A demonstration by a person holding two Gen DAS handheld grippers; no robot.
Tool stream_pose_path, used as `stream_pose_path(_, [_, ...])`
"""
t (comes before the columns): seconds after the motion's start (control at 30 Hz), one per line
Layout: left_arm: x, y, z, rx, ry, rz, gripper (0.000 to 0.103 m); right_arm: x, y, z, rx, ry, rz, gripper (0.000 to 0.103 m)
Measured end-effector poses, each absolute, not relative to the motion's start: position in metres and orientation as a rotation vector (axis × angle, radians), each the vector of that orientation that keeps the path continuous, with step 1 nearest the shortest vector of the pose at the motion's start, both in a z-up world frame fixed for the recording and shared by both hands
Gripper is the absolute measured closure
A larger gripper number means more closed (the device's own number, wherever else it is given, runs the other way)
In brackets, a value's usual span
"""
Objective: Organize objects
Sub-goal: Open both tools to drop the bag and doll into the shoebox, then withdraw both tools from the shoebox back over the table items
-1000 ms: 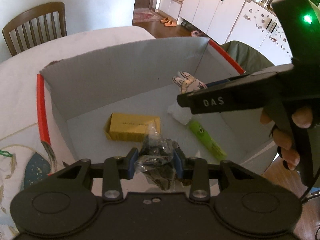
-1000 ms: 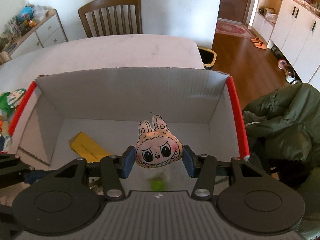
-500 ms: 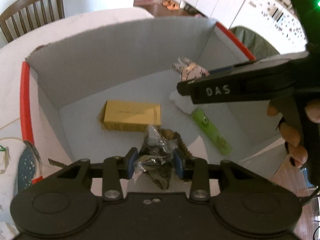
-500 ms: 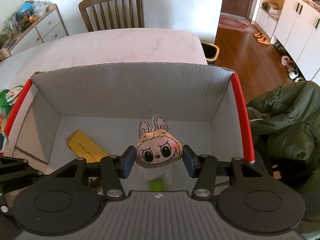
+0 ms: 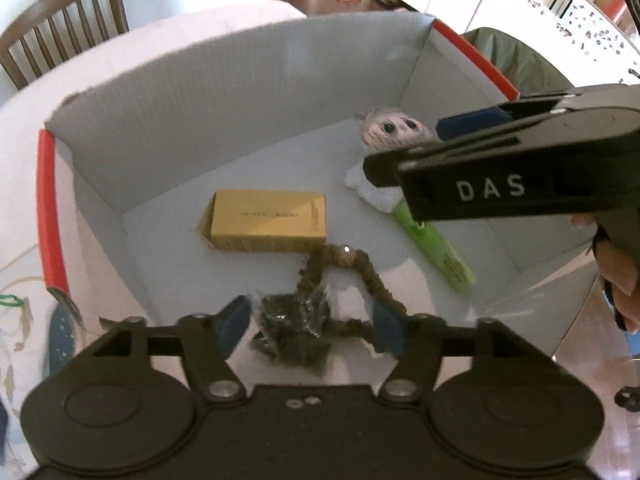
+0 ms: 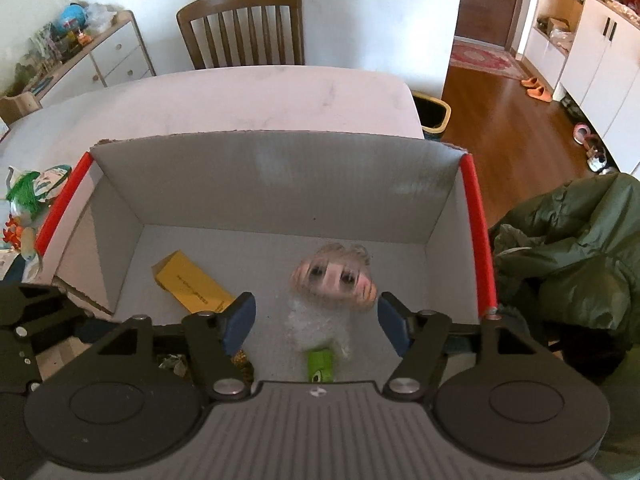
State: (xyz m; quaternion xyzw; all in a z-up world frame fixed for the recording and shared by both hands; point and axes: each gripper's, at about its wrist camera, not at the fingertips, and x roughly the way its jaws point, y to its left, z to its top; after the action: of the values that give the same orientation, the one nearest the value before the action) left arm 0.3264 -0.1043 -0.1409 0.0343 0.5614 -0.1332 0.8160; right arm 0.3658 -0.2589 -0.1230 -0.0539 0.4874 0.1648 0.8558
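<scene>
Both grippers hover over a grey cardboard box [image 6: 256, 188] with red-taped side edges, and we see each one with its jaws spread apart. Our left gripper [image 5: 310, 326] holds nothing: between its blue pads [image 5: 234, 320] but clear of them sits a crumpled clear bag of dark bits [image 5: 294, 326] on the box floor, partly over a brown fuzzy cord [image 5: 352, 268] that loops toward the middle of the box.

Our right gripper [image 6: 312, 318] is likewise empty. The bunny-eared monster face toy [image 6: 334, 276] shows motion-blurred between and beyond its pads, touching neither; whether it rests on the floor yet we cannot tell. In the left wrist view the same toy [image 5: 394, 130] lies near the far right corner of the box, just beyond a white crinkled wrapper [image 5: 370, 188]. A green tube [image 5: 438, 250] runs diagonally from that wrapper toward the near right wall, partly hidden by the right gripper's body marked DAS.

A yellow carton [image 5: 268, 222] lies flat near the middle of the floor, just beyond the cord's loop. A person's fingers [image 5: 622, 276] wrap the right gripper's handle at the frame's edge.

The box stands on a pale table [image 6: 240, 100], with a wooden chair [image 6: 242, 26] at the far side and a green jacket [image 6: 568, 248] to the right.
</scene>
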Motion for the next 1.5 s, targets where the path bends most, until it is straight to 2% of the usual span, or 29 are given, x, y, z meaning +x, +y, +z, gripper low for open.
stream_pose_path(0.5, [0.301, -0.101, -0.118, 0.037, 1.058, -0.31, 0.024, 0.33, -0.269, -0.094, -0.057, 0.944, 0.37, 0.032])
stream_pose_path(0.57, [0.296, -0.103, -0.112, 0.043, 1.027, -0.308, 0.022, 0.322, -0.27, -0.087, -0.049, 0.92, 0.372, 0.032])
stream_pose_path(0.63, [0.293, -0.106, -0.104, 0.055, 0.992, -0.293, 0.015, 0.315, -0.271, -0.078, -0.046, 0.893, 0.375, 0.032])
stream_pose_path(0.77, [0.28, -0.101, -0.09, 0.045, 0.94, -0.28, 0.015, 0.301, -0.271, -0.062, -0.027, 0.84, 0.38, 0.029])
stream_pose_path(1.3, [0.226, -0.045, -0.023, -0.006, 0.744, -0.226, 0.009, 0.246, -0.255, -0.015, 0.024, 0.702, 0.418, 0.025])
stream_pose_path(1.5, [0.208, -0.026, -0.004, -0.014, 0.689, -0.222, 0.002, 0.223, -0.241, 0.0, 0.045, 0.655, 0.426, 0.024])
